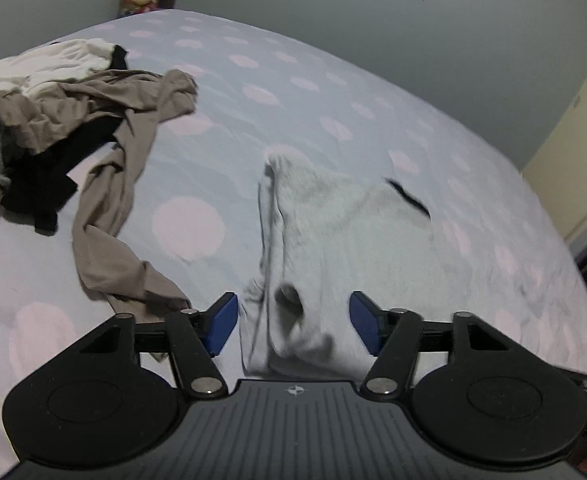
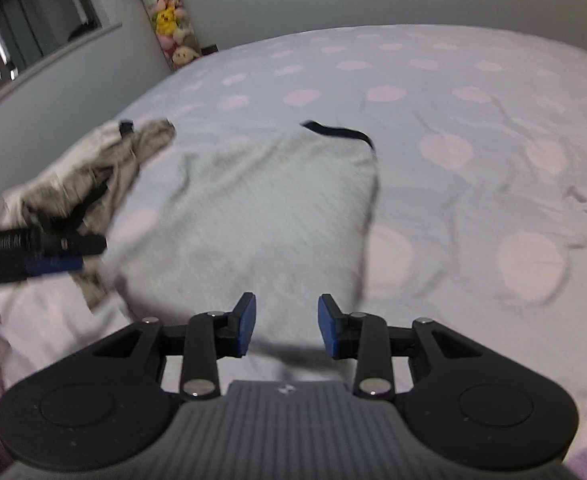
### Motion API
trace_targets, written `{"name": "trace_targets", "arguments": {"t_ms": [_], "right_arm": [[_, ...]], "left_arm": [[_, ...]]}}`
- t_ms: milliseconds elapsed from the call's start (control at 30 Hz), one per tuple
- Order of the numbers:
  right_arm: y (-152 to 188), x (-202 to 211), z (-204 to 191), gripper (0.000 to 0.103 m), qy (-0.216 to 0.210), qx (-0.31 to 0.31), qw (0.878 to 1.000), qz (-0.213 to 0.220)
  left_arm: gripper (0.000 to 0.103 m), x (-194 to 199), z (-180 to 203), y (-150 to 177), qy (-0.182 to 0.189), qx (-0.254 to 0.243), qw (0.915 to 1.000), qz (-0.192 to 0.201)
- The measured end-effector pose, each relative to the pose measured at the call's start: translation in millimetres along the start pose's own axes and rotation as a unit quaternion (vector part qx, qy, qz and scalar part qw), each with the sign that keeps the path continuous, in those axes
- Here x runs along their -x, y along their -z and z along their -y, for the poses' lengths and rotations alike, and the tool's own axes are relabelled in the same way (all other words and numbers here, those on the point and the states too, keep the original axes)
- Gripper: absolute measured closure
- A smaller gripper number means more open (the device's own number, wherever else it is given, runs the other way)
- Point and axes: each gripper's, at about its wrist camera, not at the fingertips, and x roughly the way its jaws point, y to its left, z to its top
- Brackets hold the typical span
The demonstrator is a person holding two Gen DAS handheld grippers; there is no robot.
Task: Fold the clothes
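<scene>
Low in the middle of both frames, a grey garment [image 1: 333,232] lies rumpled on the bed [image 1: 253,80], its near hem between the wide-open, empty jaws of the left hand-held gripper [image 1: 293,322] and right hand-held gripper [image 2: 287,326]. Closing now could pinch one layer only, or bedsheet too, skewing the fold; the pile [image 1: 53,112] at upper left may snag.

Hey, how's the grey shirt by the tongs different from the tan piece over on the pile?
The grey shirt lies apart, spread fairly flat; the tan garment is twisted and trails out of the heap. The grey shirt has a dark neck trim; the tan garment shows none. Both rest on the spotted bedsheet, unfolded.
</scene>
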Motion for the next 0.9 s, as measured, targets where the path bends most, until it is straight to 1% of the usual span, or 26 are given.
{"name": "trace_targets", "arguments": {"t_ms": [33, 100, 133, 167, 233, 300, 367, 433, 500, 567, 633, 733, 833, 867, 900], "right_arm": [[3, -2, 0, 0.057, 0.006, 0.008, 1.000, -0.002], [8, -5, 1, 0.056, 0.018, 0.025, 1.000, -0.007], [11, -7, 1, 0.056, 0.024, 0.033, 0.999, -0.010], [13, -8, 1, 0.056, 0.030, 0.041, 0.999, -0.012], [19, -12, 2, 0.057, 0.042, 0.058, 0.997, -0.017], [24, -15, 3, 0.062, 0.054, 0.074, 0.996, -0.021], [29, -18, 3, 0.064, 0.065, 0.090, 0.993, -0.026], [34, -22, 4, 0.075, 0.077, 0.106, 0.991, -0.031], [35, -28, 5, 0.095, 0.077, 0.106, 0.991, -0.039], [35, -28, 6, 0.097, 0.077, 0.102, 0.991, -0.039], [37, -27, 6, 0.098, 0.089, 0.103, 0.989, -0.052], [37, -27, 6, 0.099, 0.094, 0.101, 0.989, -0.058], [36, -27, 9, 0.100, 0.094, 0.092, 0.989, -0.064], [35, -27, 10, 0.103, 0.096, 0.088, 0.989, -0.066], [36, -27, 11, 0.103, 0.097, 0.083, 0.989, -0.069]], "left_arm": [[0.068, -3, 3, 3, -0.004, -0.007, 1.0000, -0.006], [0.076, -11, 4, 8, -0.009, -0.014, 0.9997, -0.018], [0.085, -15, 5, 10, -0.012, -0.018, 0.9994, -0.025], [0.089, -19, 6, 13, -0.020, -0.026, 0.9990, -0.031], [0.093, -25, 6, 19, -0.037, -0.036, 0.9979, -0.038], [0.094, -29, 3, 24, -0.043, -0.033, 0.9976, -0.043], [0.094, -32, -1, 27, -0.048, -0.034, 0.9972, -0.047], [0.094, -36, -6, 30, -0.048, -0.030, 0.9971, -0.050], [0.094, -38, -9, 31, -0.047, -0.024, 0.9973, -0.050], [0.093, -38, -11, 32, -0.045, -0.020, 0.9975, -0.050], [0.093, -38, -14, 32, -0.042, -0.009, 0.9978, -0.050], [0.092, -37, -18, 32, -0.037, 0.004, 0.9980, -0.052], [0.092, -33, -17, 33, -0.043, 0.000, 0.9978, -0.051], [0.091, -32, -16, 33, -0.045, 0.000, 0.9977, -0.051], [0.091, -31, -15, 34, -0.048, -0.001, 0.9975, -0.051]]}}
